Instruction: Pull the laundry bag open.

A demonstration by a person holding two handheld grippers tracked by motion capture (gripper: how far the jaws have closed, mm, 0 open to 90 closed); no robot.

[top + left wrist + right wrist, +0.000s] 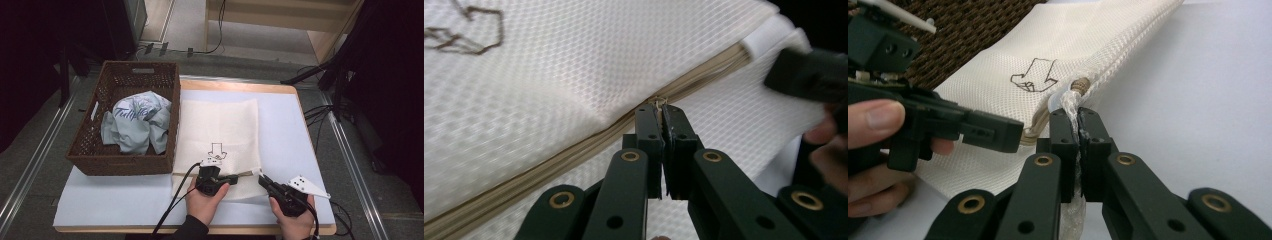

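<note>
The mesh bag [220, 145] lies flat on the counter [295, 150] beside the basket [125, 120]. The left gripper [660, 107] is clamped on the zipper pull [657, 101], and the right gripper [1074, 117] is pinched on the bag's corner. A hard tug could slip the tiny pull free or jam the zipper.

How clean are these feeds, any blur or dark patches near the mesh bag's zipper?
High view: mesh bag evenly lit, room edges dark. Left gripper view: weave smears at left, zipper by the left gripper sharp. Right gripper view: right gripper crisp on the mesh, basket soft.

Cream waffle-mesh bag [220, 127], beige zipper [574, 152], brown woven basket [100, 150].
</note>
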